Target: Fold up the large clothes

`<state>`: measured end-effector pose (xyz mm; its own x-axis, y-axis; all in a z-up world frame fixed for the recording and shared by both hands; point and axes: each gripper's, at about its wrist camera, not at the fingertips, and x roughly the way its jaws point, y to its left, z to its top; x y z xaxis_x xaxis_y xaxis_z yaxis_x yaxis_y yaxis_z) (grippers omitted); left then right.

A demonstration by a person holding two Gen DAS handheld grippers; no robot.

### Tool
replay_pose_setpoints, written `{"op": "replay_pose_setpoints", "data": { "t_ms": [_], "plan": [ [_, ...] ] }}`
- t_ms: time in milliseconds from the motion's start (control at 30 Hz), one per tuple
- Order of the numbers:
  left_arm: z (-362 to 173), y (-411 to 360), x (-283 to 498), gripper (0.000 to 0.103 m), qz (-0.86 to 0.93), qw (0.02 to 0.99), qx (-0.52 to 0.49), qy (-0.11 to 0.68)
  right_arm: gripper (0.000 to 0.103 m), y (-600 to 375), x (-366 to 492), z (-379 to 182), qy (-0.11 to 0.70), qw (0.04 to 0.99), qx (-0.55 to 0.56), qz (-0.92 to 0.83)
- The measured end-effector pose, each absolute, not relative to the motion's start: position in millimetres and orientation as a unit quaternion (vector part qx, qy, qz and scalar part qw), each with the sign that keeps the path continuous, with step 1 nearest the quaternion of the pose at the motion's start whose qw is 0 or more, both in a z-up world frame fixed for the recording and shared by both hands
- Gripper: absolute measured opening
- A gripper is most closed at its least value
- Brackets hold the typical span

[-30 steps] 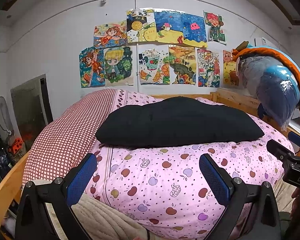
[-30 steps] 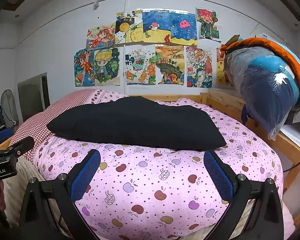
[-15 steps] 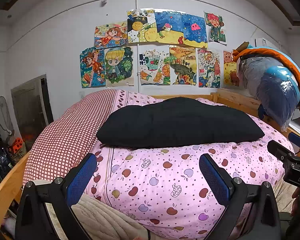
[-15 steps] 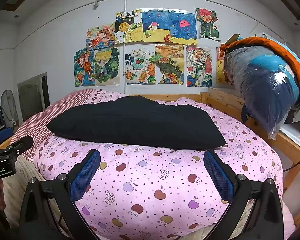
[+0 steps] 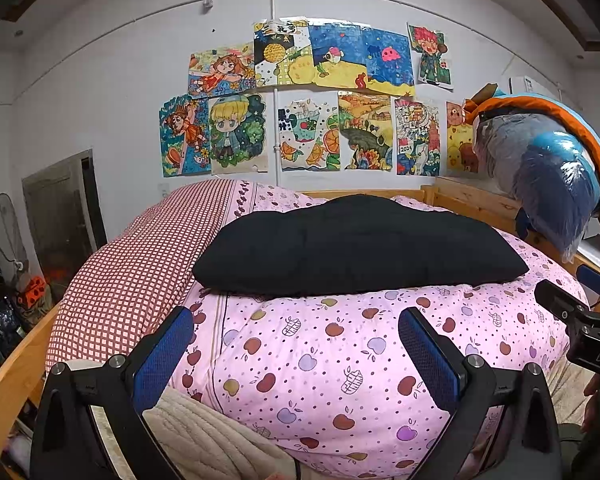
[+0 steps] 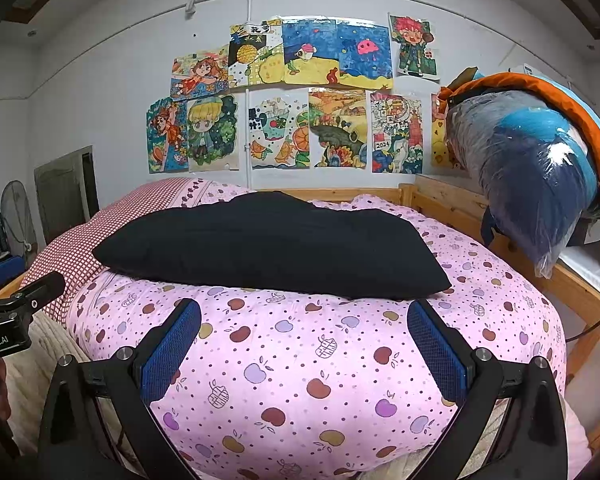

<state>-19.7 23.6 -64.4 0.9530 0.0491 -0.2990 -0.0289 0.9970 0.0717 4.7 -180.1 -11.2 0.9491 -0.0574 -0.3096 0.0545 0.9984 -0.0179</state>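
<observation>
Left edge, left wrist view: red-and-white checked cotton quilt (image 5: 140,276) banked along the wooden bed rail (image 5: 12,364), pushed aside so the middle stays free as a work surface, as I read it. Below it, a cream ribbed fleece blanket (image 5: 204,440), thick and soft.

Left gripper (image 5: 296,344): blue ribbed pads spread wide, nothing between them, hovering short of the bed's near end. Looks like a staging pose, no grasp started.

Centre: pink cotton duvet with apple print (image 5: 340,360), puffy and domed, so not a flat base. On top of it lies the black padded garment (image 5: 356,244), a matte, quilted, long flat slab, apparently already doubled over. It's well ahead of both grippers and touching neither. Its near hem is the likely grab line.

Right gripper (image 6: 304,344): same story, fingers apart and empty, aimed at the garment's near right corner (image 6: 432,284).

Right side: slippery clear plastic bag of blue bedding (image 6: 540,176) with an orange jacket (image 6: 592,128) draped over it, parked on the raised wooden ledge (image 6: 452,200), out of the way.

Risk: thick padding will spring back open, and the soft duvet gives under any press.
</observation>
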Motion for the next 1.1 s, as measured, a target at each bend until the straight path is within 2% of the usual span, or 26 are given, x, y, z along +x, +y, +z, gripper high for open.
{"op": "replay_pose_setpoints", "data": {
  "t_ms": [1100],
  "plan": [
    [-64.4, 22.8, -20.6, 0.103, 0.018, 0.987, 0.032, 0.154, 0.101, -183.0, 4.3, -11.7, 0.157, 0.987, -0.002, -0.028]
  ]
}}
